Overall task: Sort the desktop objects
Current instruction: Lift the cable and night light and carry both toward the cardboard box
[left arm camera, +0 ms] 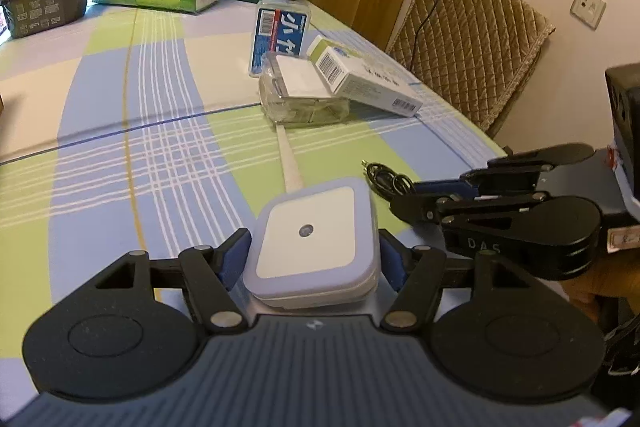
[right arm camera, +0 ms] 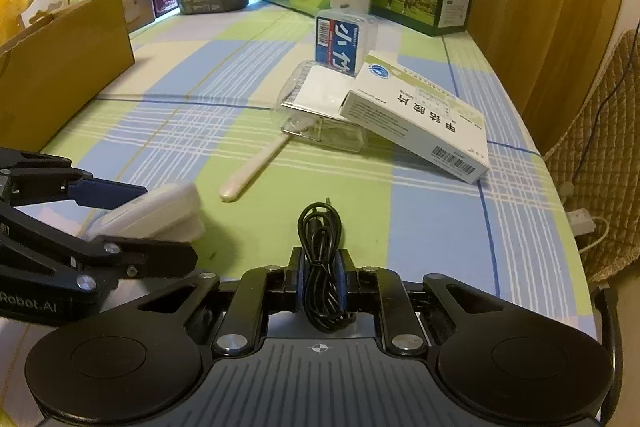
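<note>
From the left wrist, the left hand-held gripper (left arm camera: 312, 259) pinches a small white plug-in device (left arm camera: 314, 247) across its two flat sides, low over the checked counter (left arm camera: 100, 115). It is a rigid plastic shell, light by the look of it, with smooth rounded edges that could slip if the pads sat near a corner; the flat sides give the surest hold. Further up the counter a white medicine box (left arm camera: 368, 83) leans on a clear plastic case (left arm camera: 304, 99), with a blue-labelled box (left arm camera: 280, 31) standing behind. Thin card and thin clear plastic will both dent under a hard squeeze.

From the right wrist, the right hand-held gripper (right arm camera: 320, 287) is pressed onto a coiled black cable (right arm camera: 322, 259), the bundle standing up between the pads. It is soft and light and will sag or uncoil unless gripped across the whole bundle, as here. A white stick-like tool (right arm camera: 256, 167) lies on the counter with one end at the clear case; whether it runs under the case is hard to tell. A brown cardboard box (right arm camera: 60, 75) stands at the left, possibly the bin for sorting.
</note>
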Demonstrator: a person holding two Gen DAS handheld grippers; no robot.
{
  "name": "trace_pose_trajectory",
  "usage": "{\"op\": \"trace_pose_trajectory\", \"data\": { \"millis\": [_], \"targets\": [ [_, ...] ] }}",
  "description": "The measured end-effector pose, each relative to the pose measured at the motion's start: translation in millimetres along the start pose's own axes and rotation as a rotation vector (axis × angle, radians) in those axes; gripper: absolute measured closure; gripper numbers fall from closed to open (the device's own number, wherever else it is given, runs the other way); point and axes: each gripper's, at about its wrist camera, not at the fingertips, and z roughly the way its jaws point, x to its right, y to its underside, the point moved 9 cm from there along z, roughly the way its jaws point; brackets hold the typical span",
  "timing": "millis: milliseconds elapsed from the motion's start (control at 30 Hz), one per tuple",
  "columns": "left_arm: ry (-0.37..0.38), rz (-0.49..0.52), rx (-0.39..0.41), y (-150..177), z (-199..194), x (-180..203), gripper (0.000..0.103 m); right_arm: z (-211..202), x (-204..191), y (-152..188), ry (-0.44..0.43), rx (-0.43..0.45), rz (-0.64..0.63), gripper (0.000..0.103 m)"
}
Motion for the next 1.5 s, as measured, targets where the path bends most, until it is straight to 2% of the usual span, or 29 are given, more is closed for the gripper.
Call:
{"op": "trace_pose_trajectory", "data": {
  "millis": [100,267,500,767,933,1100,1267,1500],
  "targets": [
    [0.008,-0.035,0.011,-3.1,-0.5,-3.8,0.040,-2.0,3.6,-1.7,0.008,0.010,0.016,0.091],
    [0.031,-0.102,-0.036,2.1,6.1,-9.6,0.040,-2.9,6.7,-2.0,0.016,0.010,0.032,0.091],
    [0.022,-0.109,-0.028,3.7,5.1,-9.3,0.042,-5.4,7.3,-2.6,0.021,0.018,0.037,0.091],
    [-0.035,-0.109,0.008,2.3,-2.7,-14.3,0.042,-16.2,12.9,-7.1,0.032,0.051,0.079,0.091],
    [-0.082,-0.111,0.001,-0.7,-12.6,-18.8,0.042,-32.3,13.3,-3.5,0.030,0.065,0.175,0.091],
    [-0.109,-0.121,0.009,-6.0,-35.4,-12.2,0.042,-55.5,-2.8,1.5,0.010,0.073,0.232,0.091],
    [-0.128,-0.127,0.026,-10.2,-74.9,-2.9,0.042,-81.5,-19.2,0.9,0.006,0.072,0.260,0.091],
    [-0.179,-0.110,0.058,-8.8,-132.7,3.0,0.042,-121.6,-50.2,-7.8,-0.004,0.116,0.229,0.091]
  ]
}}
